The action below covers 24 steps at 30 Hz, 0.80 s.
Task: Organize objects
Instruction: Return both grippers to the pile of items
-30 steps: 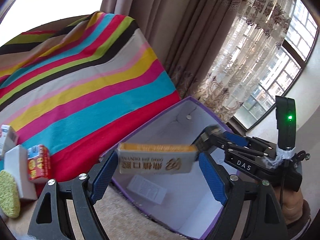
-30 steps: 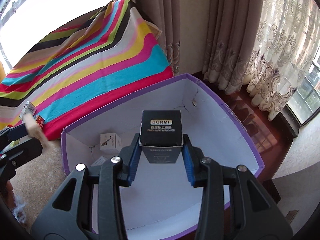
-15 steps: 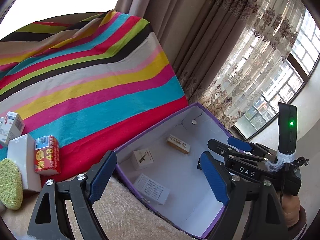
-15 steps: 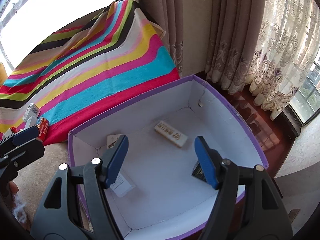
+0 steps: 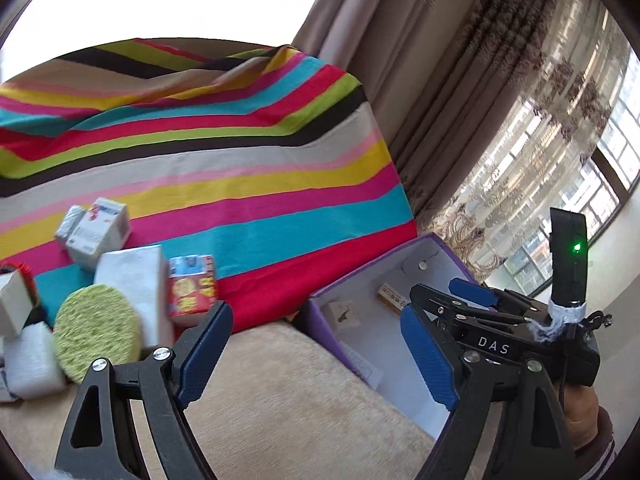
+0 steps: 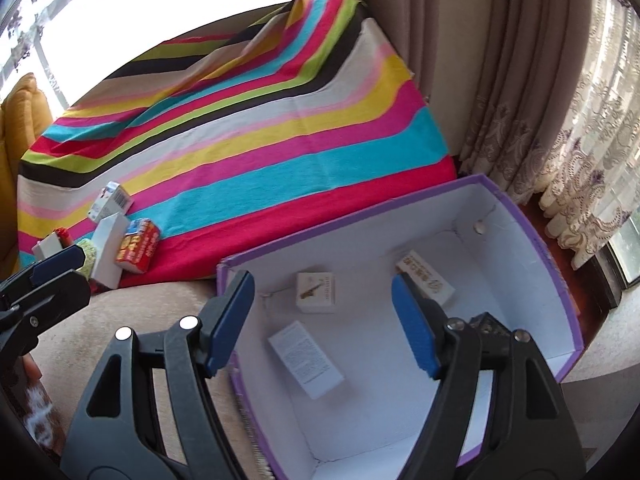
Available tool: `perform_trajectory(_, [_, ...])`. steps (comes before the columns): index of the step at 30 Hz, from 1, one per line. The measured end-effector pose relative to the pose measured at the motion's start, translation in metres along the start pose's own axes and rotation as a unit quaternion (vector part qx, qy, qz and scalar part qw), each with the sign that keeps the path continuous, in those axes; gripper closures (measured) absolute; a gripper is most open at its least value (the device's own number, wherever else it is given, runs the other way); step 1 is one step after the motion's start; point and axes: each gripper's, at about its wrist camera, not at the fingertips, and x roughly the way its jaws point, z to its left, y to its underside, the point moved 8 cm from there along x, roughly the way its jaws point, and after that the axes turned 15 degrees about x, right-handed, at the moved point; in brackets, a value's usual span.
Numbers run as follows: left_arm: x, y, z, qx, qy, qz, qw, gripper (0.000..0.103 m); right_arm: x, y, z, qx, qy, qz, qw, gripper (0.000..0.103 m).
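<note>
Both grippers spread and holding nothing, at the purple box's near-left corner.

My left gripper (image 5: 310, 354) hangs over bare beige carpet (image 5: 280, 400), jaws wide, between the purple box (image 6: 556, 276) rim and the item cluster at the striped blanket (image 5: 240, 168) edge: red carton (image 5: 192, 290), green sponge (image 5: 96, 338), white box (image 5: 132, 276). My right gripper (image 6: 322, 320) straddles the box's left wall, jaws wide. Inside lie a white leaflet box (image 6: 306, 358), a small cream box (image 6: 316, 292) and a long cream box (image 6: 426, 280), well apart on the box floor.
</note>
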Motion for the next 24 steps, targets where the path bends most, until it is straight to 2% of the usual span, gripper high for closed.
perform_trajectory(7, [-0.043, 0.019, 0.054, -0.039, -0.055, -0.027, 0.9973, 0.016, 0.001, 0.011, 0.061, -0.043, -0.059, 0.017, 0.997, 0.029])
perform_trajectory(13, [-0.085, 0.042, 0.113, -0.099, -0.107, -0.047, 0.9882, 0.017, 0.003, 0.023, 0.112, -0.079, -0.091, 0.030, 0.992, 0.029])
perform_trajectory(17, [-0.115, 0.066, 0.159, -0.148, -0.149, -0.052, 0.9762, 0.017, 0.006, 0.030, 0.143, -0.100, -0.107, 0.039, 0.988, 0.029])
perform_trajectory(20, [-0.133, 0.088, 0.195, -0.188, -0.189, -0.044, 0.9627, 0.017, 0.010, 0.036, 0.162, -0.115, -0.114, 0.047, 0.986, 0.029])
perform_trajectory(24, [-0.141, 0.111, 0.230, -0.232, -0.213, -0.025, 0.9488, 0.017, 0.012, 0.044, 0.190, -0.128, -0.132, 0.059, 0.981, 0.029])
